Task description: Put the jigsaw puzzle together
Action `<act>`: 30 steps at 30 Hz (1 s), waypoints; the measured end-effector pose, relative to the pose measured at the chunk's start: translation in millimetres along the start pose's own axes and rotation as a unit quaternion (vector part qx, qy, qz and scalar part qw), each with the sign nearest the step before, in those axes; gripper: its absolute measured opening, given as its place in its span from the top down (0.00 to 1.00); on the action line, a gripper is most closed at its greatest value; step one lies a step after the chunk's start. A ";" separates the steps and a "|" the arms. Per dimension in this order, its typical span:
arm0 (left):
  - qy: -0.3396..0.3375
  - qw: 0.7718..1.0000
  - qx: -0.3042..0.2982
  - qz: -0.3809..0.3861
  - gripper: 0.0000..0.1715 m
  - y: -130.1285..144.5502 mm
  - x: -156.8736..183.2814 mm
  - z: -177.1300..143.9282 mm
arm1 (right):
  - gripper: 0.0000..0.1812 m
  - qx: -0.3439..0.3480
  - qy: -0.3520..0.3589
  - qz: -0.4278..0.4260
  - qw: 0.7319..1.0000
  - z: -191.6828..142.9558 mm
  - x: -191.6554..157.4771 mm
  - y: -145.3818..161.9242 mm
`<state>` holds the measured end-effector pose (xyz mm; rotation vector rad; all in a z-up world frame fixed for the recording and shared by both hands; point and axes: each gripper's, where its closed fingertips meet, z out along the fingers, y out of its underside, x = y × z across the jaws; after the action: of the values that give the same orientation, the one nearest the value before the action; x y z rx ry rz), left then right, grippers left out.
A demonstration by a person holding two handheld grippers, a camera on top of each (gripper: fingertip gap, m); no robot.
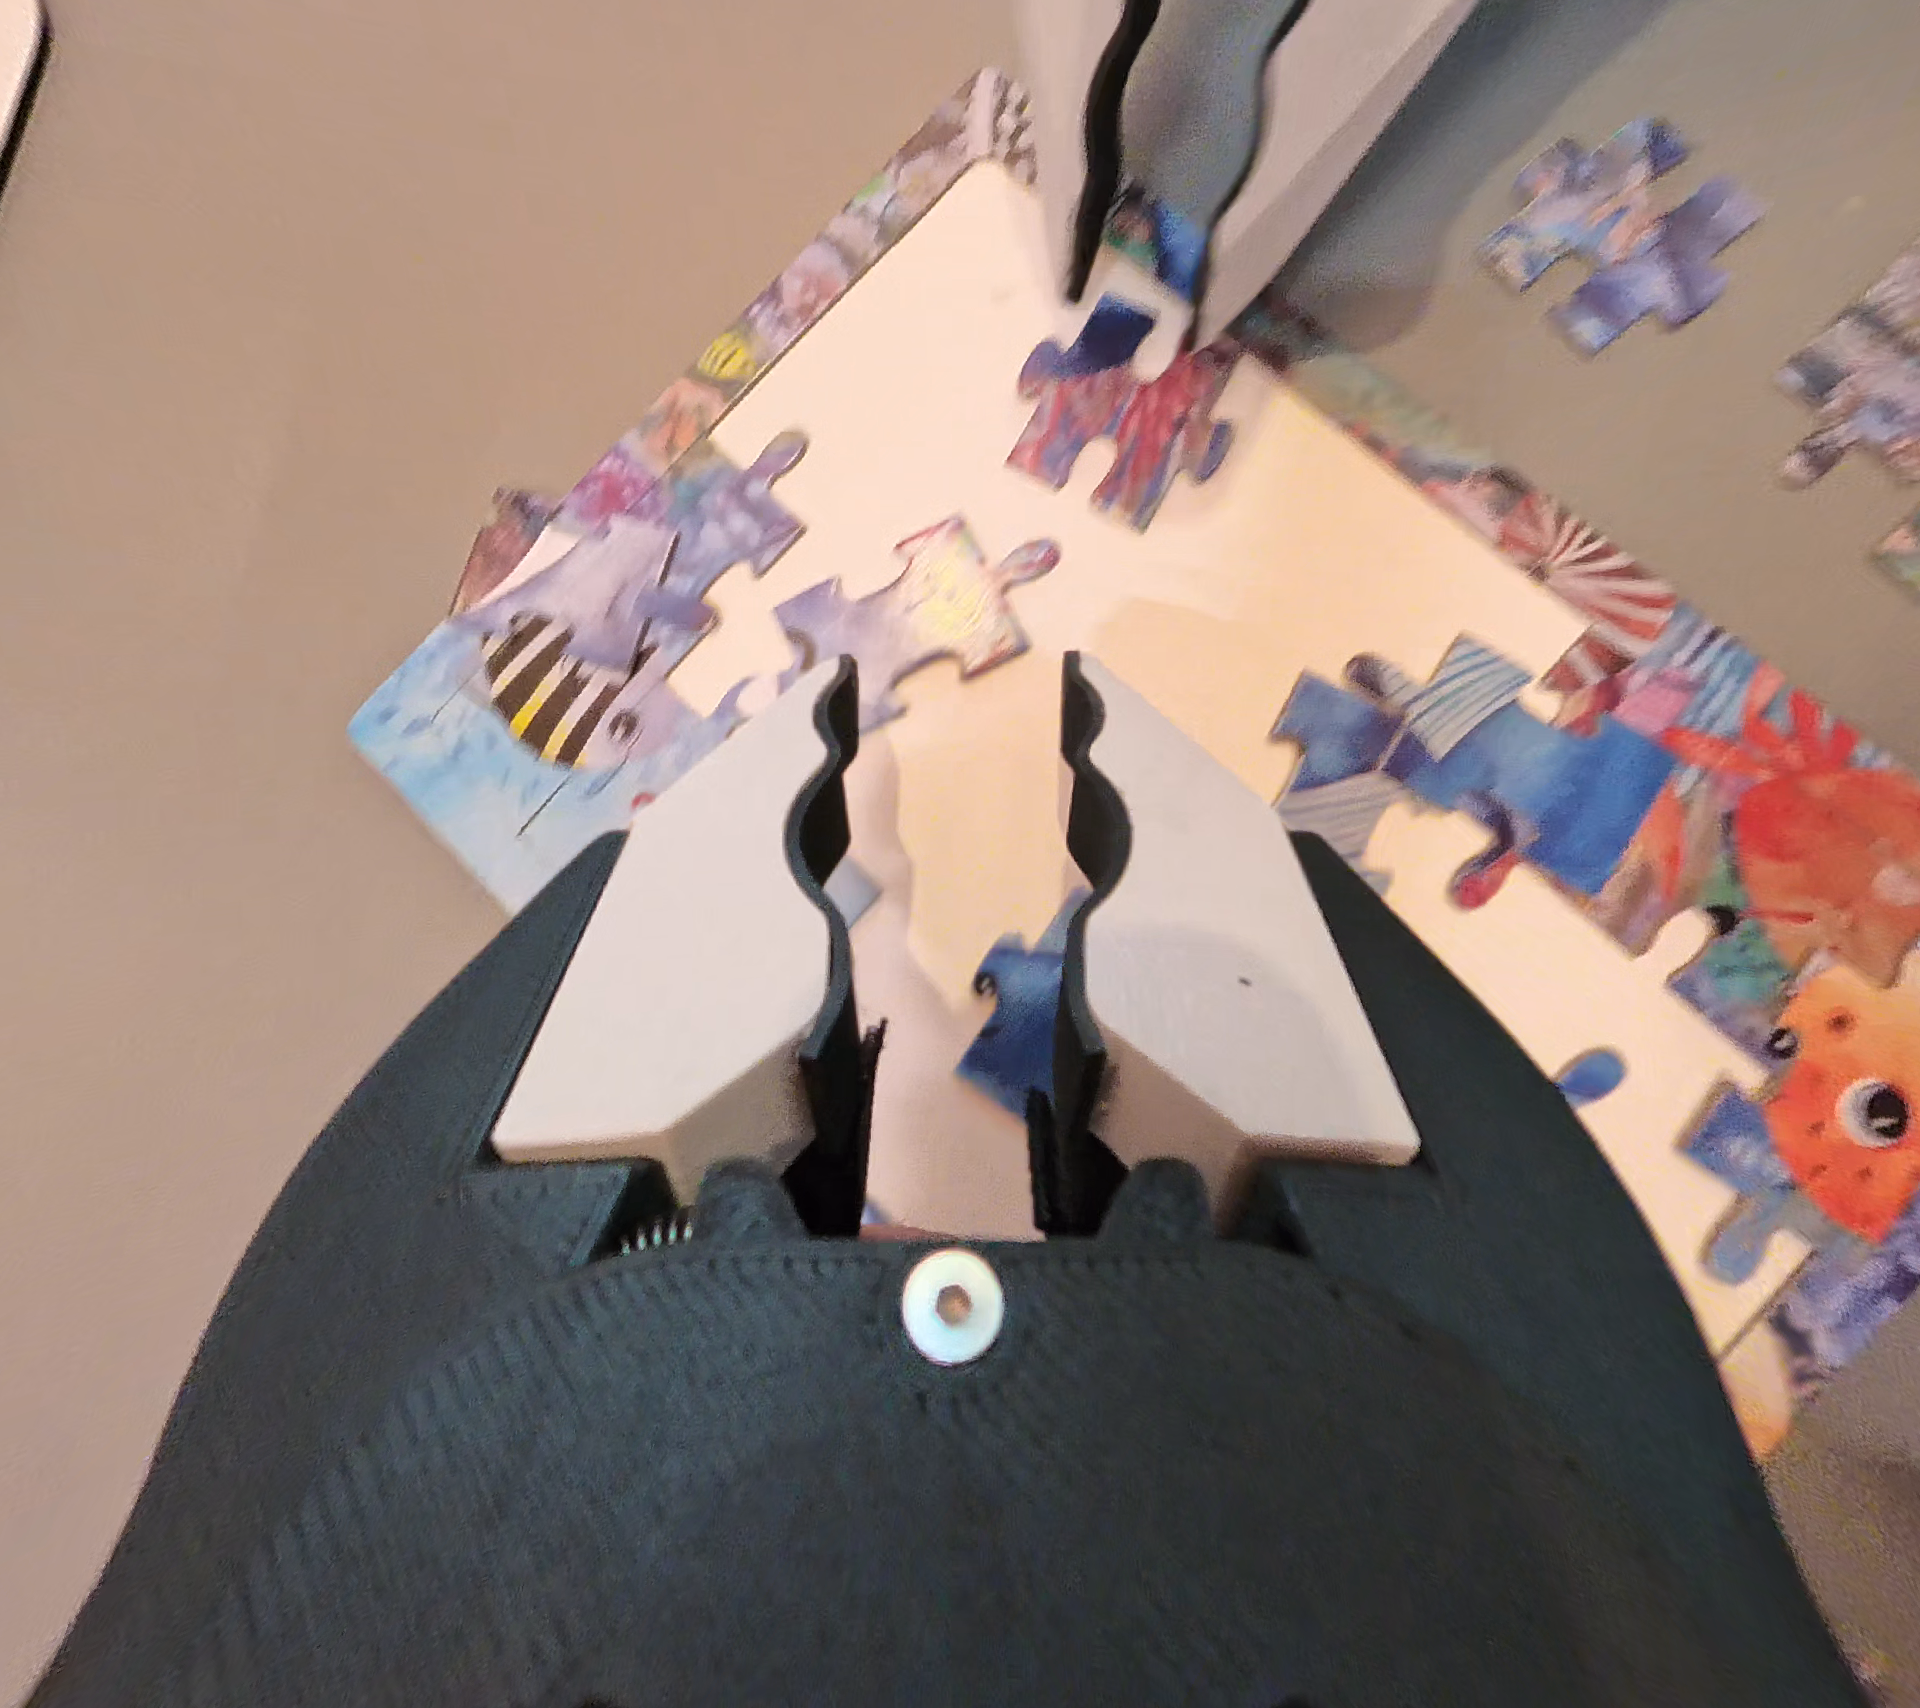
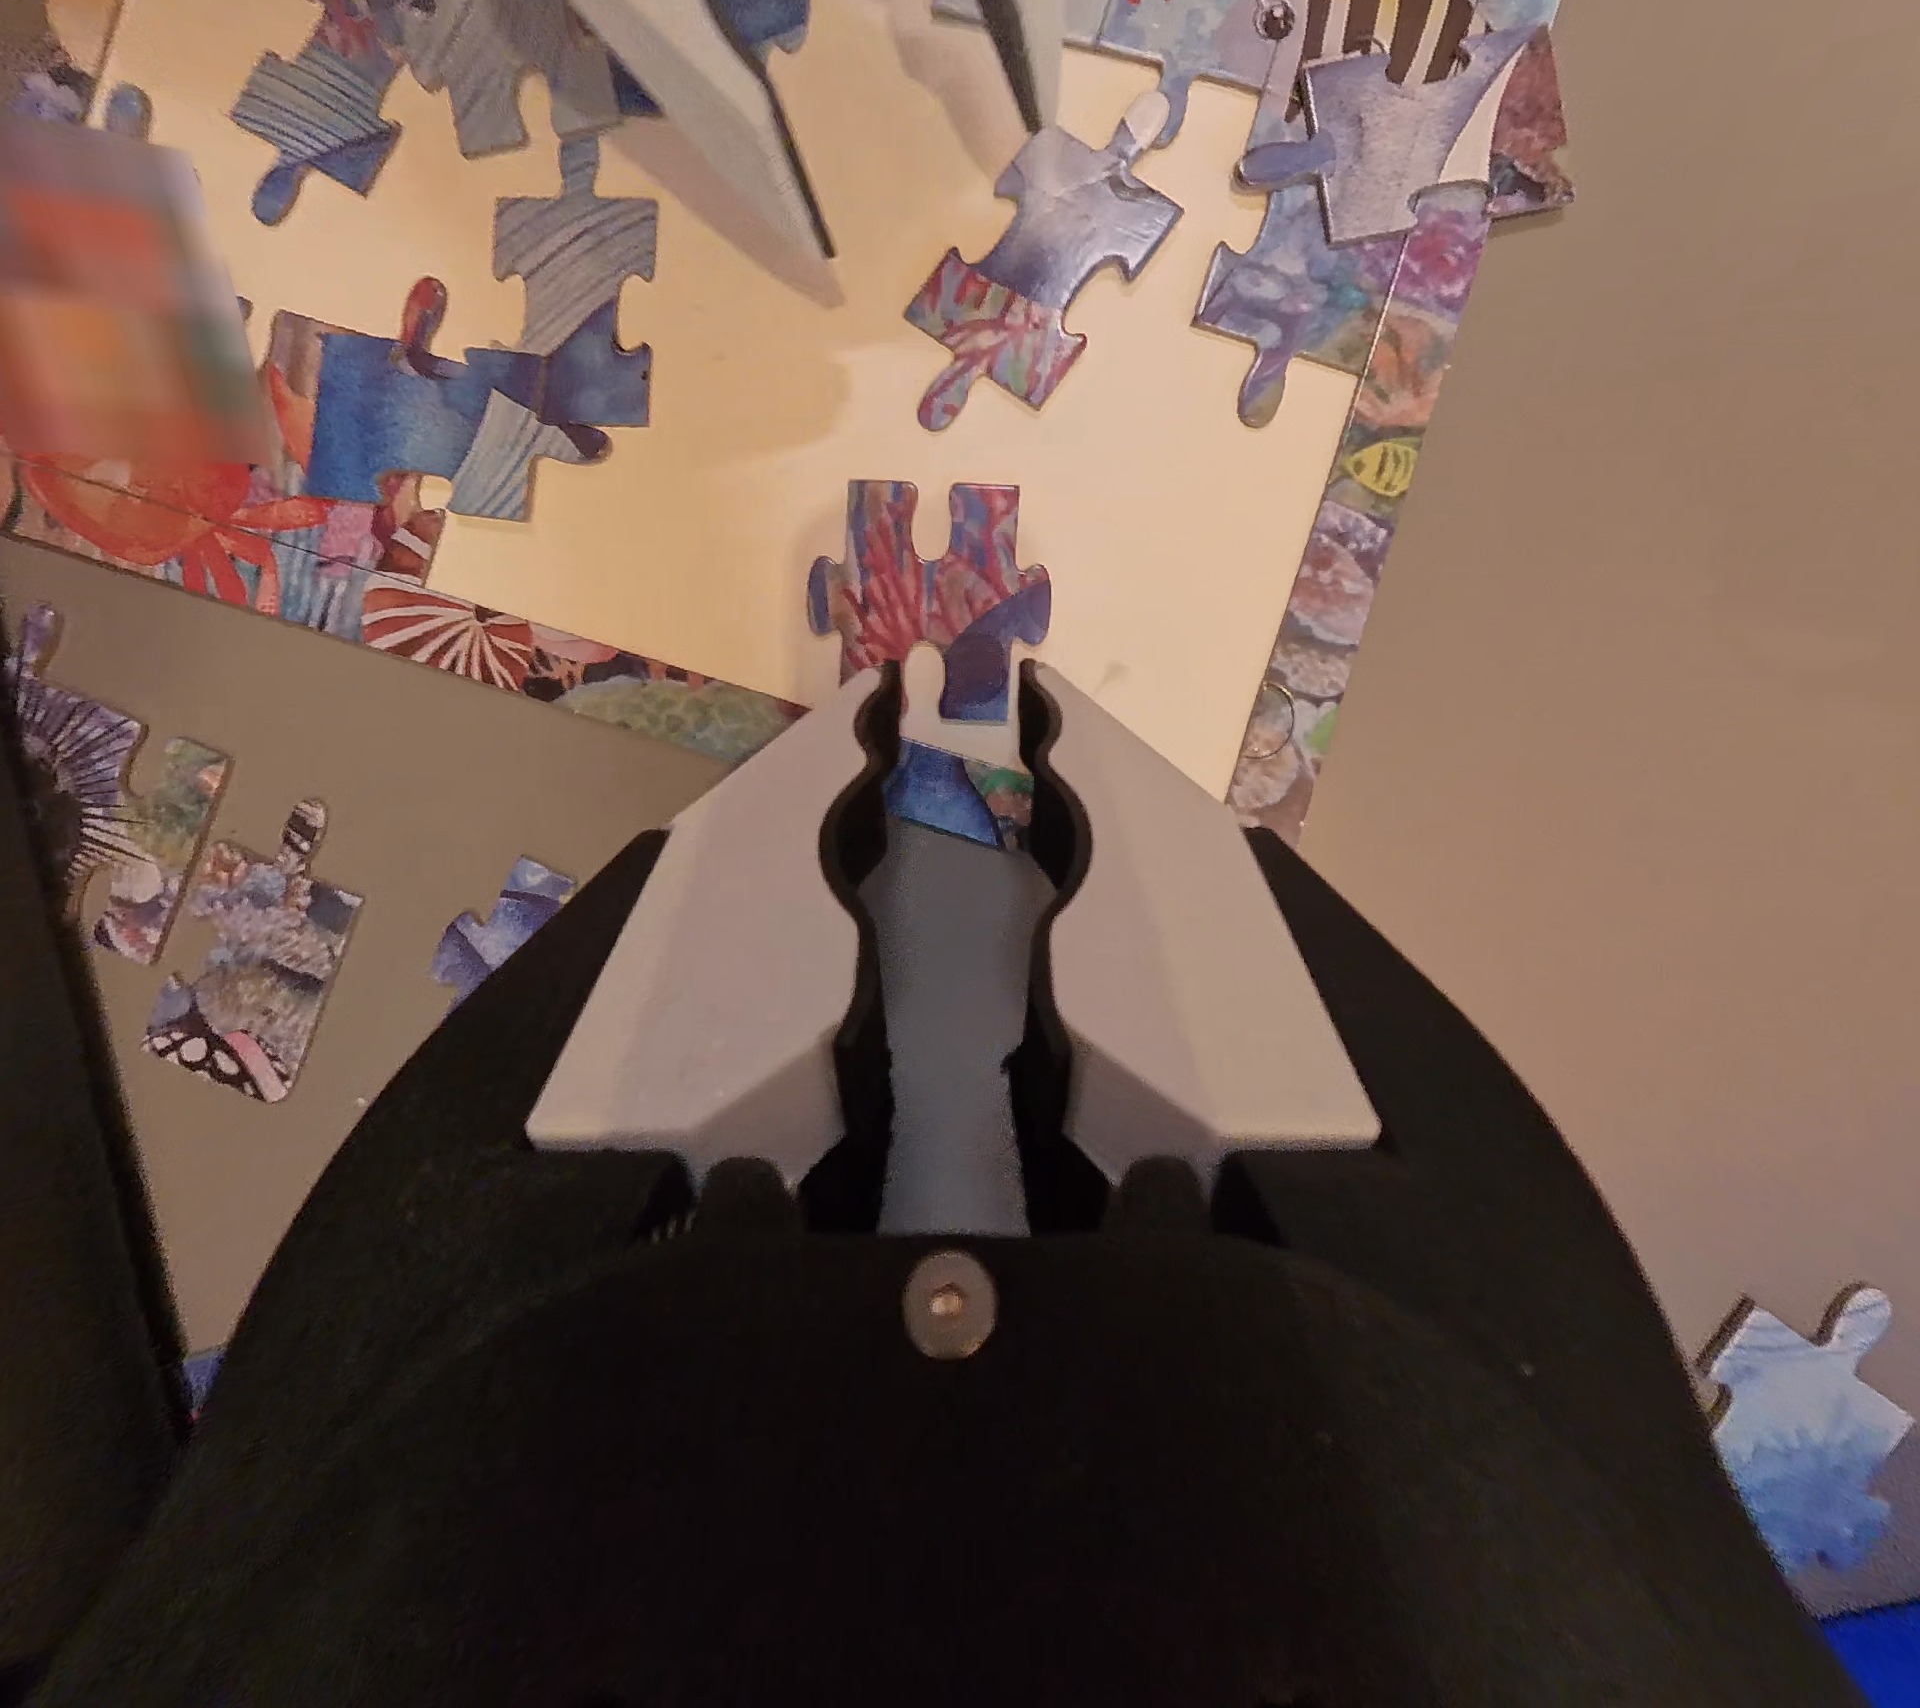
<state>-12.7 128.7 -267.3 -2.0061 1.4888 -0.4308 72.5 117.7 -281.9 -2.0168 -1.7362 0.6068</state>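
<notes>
- Puzzle tray [image 2: 1340, 515], a flat board with a printed sea-life border, lay on the grey desk [image 2: 1662, 515]; its cream floor was mostly bare, with joined pieces only along its edges and in its corners.
- Right claw [image 2: 961, 671] had its fingers a narrow gap apart, and the coral piece [image 2: 930, 588] lay flat on the tray floor just ahead of the tips, near the tray's corner; its blue lobe sat in the gap. Whether the fingers pinched it could not be told.
- Left claw [image 1: 961, 671] stood open with nothing between its fingers, poised over the tray beside a loose blue-and-yellow piece [image 1: 914, 619].
- A few more loose pieces lay on the tray floor, and spare pieces [image 2: 239, 931] rested on the desk beyond the tray's edge; a pale blue piece [image 2: 1808, 1440] lay alone, well apart.
- The coral piece looked like thin, stiff card: very light, with small tabs that might bend or crease under a hard squeeze.
- Lying flat, it probably offered no side to pinch, so a fingertip pressing on its face and sliding it would suit better than lifting.
- If a lift were needed, the solid body would be the safer hold, rather than a tab.
- The glossy print might let it slip; a light, square grip seemed wise.
</notes>
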 end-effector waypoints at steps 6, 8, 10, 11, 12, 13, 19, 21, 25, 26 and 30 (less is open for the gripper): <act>-0.039 0.999 -0.016 0.005 0.78 13.7 -17.4 7.0 | 0.77 -0.017 0.002 -0.007 1.000 6.2 -4.8 0.8; -0.033 0.999 -0.028 0.005 0.79 16.0 -14.2 11.7 | 0.80 -0.023 0.015 -0.011 1.000 7.4 -2.3 1.0; -0.028 0.999 -0.030 -0.010 0.80 16.1 -12.6 12.6 | 0.83 -0.023 0.019 -0.011 0.999 7.8 -1.3 0.4; -0.024 0.999 -0.033 -0.020 0.81 16.5 -11.3 12.7 | 0.83 -0.022 0.020 -0.011 0.999 8.0 -1.2 0.2; -0.026 0.999 -0.035 -0.024 0.81 16.9 -11.8 12.4 | 0.83 -0.022 0.021 -0.012 0.999 8.2 -1.1 -0.1; -0.025 0.999 -0.039 -0.028 0.82 17.4 -10.6 12.3 | 0.83 -0.021 0.021 -0.011 0.999 8.4 -1.0 -0.3; -0.028 0.996 -0.065 -0.044 0.84 19.2 -4.6 10.7 | 0.83 -0.018 0.020 -0.009 1.000 9.0 -0.6 -1.8; -0.009 0.996 -0.072 -0.055 0.78 20.4 3.2 9.5 | 0.83 -0.018 0.021 -0.010 1.000 9.2 -0.6 -2.3; 0.013 0.994 -0.083 -0.064 0.74 22.6 13.5 6.8 | 0.83 -0.017 0.019 -0.010 1.000 10.2 -1.7 -3.8; 0.021 0.994 -0.085 -0.066 0.73 22.9 16.7 5.5 | 0.83 -0.017 0.019 -0.010 1.000 10.0 -1.7 -3.8; -0.003 0.994 -0.093 -0.055 0.78 26.0 10.6 4.3 | 0.83 -0.006 0.009 -0.008 1.000 8.2 -4.9 -7.7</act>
<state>-26.3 114.9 -287.9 -2.2407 1.4674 -0.3407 60.9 114.2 -283.9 -2.0084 -1.7480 0.5726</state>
